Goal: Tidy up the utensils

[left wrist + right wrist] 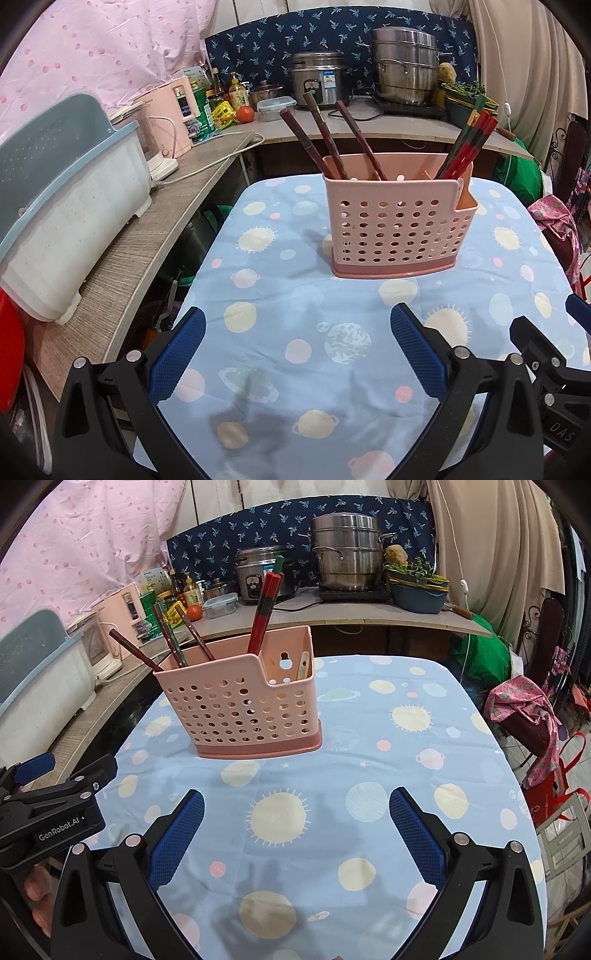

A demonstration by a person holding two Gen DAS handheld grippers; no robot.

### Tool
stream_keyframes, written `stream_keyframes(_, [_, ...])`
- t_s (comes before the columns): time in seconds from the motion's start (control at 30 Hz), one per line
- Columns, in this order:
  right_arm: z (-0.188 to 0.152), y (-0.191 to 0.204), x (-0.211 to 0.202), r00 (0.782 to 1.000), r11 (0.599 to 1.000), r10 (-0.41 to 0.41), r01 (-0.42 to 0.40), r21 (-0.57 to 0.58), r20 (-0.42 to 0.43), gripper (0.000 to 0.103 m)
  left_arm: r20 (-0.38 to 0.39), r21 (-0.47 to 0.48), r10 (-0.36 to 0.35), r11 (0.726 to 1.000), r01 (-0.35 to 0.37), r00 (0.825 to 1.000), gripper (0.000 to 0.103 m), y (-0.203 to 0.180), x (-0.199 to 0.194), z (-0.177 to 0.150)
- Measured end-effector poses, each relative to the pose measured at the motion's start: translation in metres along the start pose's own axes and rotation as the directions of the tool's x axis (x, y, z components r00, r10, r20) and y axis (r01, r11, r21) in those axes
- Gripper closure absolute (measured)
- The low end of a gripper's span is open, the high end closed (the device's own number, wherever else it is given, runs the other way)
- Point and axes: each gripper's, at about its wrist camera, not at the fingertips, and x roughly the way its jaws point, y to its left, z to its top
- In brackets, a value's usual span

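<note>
A pink perforated utensil holder (397, 230) (240, 712) stands upright on the blue planet-print tablecloth (332, 369) (369, 775). Three dark brown chopsticks (325, 136) (173, 637) lean in its left compartment. A bundle of red chopsticks (467, 146) (264, 609) stands in the middle one. A pale spoon handle (303, 666) shows in the low right compartment. My left gripper (297, 325) is open, well short of the holder, with nothing between its blue pads. My right gripper (295, 805) is open too, empty, near the cloth's front; the left gripper's body (48, 805) shows at its left.
A wooden counter (155, 236) runs along the left with a white and blue dish rack (66, 206) and a pink appliance (177, 118). Behind stands a shelf with a rice cooker (319, 79), a steel steamer pot (404, 70) and a tomato (245, 113). Pink cloth bags (524, 716) hang right.
</note>
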Motion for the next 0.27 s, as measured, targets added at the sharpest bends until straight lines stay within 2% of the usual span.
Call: stream_keyframes(0.27, [0.0014, -0.0006, -0.0023, 1.000, 1.000, -0.001, 0.001, -0.001, 0.007, 0.006, 0.011, -0.002, -0.005, 1.000, 0.005, 1.000, 0.007, 0.0006, -0.0026, 0.0024])
